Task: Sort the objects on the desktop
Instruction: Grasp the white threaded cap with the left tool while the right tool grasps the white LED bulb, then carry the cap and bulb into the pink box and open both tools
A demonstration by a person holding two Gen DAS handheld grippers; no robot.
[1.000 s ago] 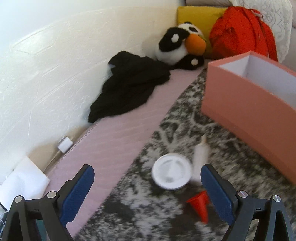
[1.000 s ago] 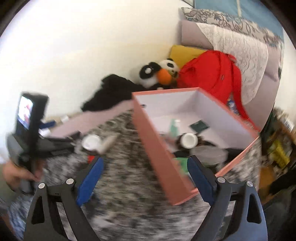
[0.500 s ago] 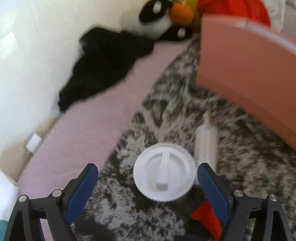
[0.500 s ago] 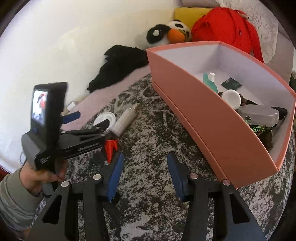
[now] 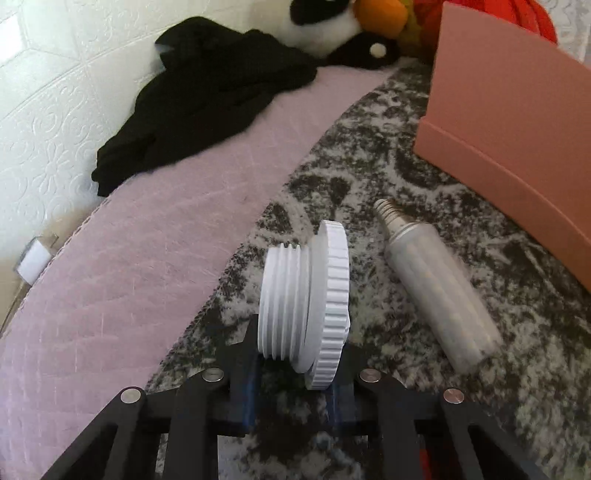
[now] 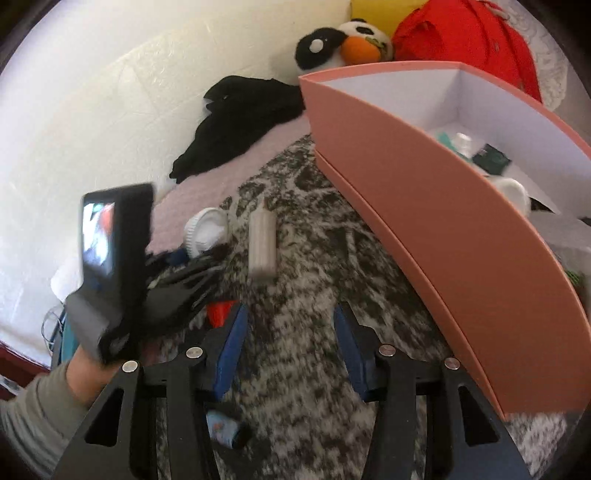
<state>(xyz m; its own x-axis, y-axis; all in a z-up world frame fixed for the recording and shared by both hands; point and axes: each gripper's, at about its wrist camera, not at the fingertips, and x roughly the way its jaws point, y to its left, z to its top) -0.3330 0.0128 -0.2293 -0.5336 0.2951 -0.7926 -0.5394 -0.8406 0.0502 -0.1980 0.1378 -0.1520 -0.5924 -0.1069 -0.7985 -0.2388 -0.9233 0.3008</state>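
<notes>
Left claw (image 5: 295, 391) pinched on a white screw cap (image 5: 310, 306), blue fingers (image 5: 246, 397) pressed in on its lower edge, cap tipped up on its rim with the threaded neck facing left. Just right of the cap, a silver light bulb (image 5: 436, 291) lying on the grey patterned rug (image 5: 369, 177), screw base pointing away, not touching the cap. Beyond the bulb, further right, the pink box (image 5: 491, 122) standing on the rug, apart from the bulb. Left of the cap, a pink quilted mat (image 5: 129, 266) with a black cloth (image 5: 207, 99) bunched at its far end and a plush toy (image 5: 340, 26) behind that.

Right claw (image 6: 288, 350) partly spread, blue fingers (image 6: 231, 347) holding nothing, hanging over bare rug near the pink box's long wall. Ahead of it, the bulb lying lengthwise, the white cap to the bulb's left in the left claw, a small red cone (image 6: 219, 312) partly hidden beside the right claw's left finger. Inside the pink box, several small items, too blurred to name.
</notes>
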